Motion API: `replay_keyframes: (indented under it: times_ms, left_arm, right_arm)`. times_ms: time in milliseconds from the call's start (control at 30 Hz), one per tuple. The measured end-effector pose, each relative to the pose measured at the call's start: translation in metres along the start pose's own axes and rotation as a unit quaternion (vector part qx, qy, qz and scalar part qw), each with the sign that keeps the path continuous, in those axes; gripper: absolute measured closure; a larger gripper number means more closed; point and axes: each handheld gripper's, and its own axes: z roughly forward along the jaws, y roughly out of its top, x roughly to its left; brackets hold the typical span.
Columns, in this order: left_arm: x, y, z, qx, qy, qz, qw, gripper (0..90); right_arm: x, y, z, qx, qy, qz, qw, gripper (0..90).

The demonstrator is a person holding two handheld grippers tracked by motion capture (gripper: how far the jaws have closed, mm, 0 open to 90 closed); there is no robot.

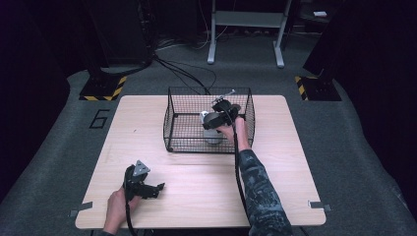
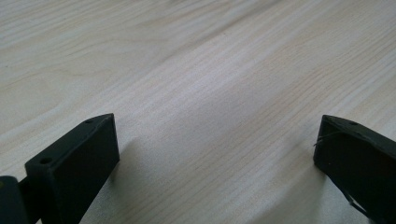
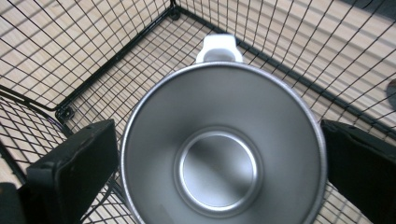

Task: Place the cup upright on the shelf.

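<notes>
So the right claw (image 1: 216, 119) is down inside the black wire mesh basket (image 1: 173, 123) that sits toward the far side of the pale wooden worktop (image 1: 196, 196), and it's straddling a round stainless steel cup with a white handle (image 3: 219, 154). In the right gripper view the two black jaws stand on either side of the cup's rim, one at each flank, and they look right up against the metal, though I honestly can't tell if they're squeezing it or just bracketing it. The cup is inside the basket, mouth facing the camera, with its white handle (image 3: 218, 46) pointing away toward one basket corner, so the jaws take the smooth round wall rather than the handle, which makes sense for a two-jaw grab. Whether the cup stands on the basket floor or hangs lifted off it, I can't say. The left claw (image 1: 158, 188) is well clear of the basket, near the front edge of the worktop, resting low over bare wood with its jaws spread wide and nothing between them. My guess is it's parked there to keep out of the way while the right hand handles the cup through the basket's open top.
</notes>
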Motion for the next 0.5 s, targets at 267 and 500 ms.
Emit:
replay_keyframes:
  times_ms: [267, 500]
  left_arm:
    - [0.0, 0.0, 0.0, -0.003, 0.003, 0.001, 1.0, 0.1]
    - [0.0, 0.0, 0.0, -0.003, 0.003, -0.001, 1.0, 0.1]
  right_arm:
    - [0.007, 0.0, -0.024, -0.013, -0.007, -0.019, 0.9997, 0.0]
    - [0.019, -0.009, -0.056, -0.036, -0.005, -0.043, 0.9984, 0.0]
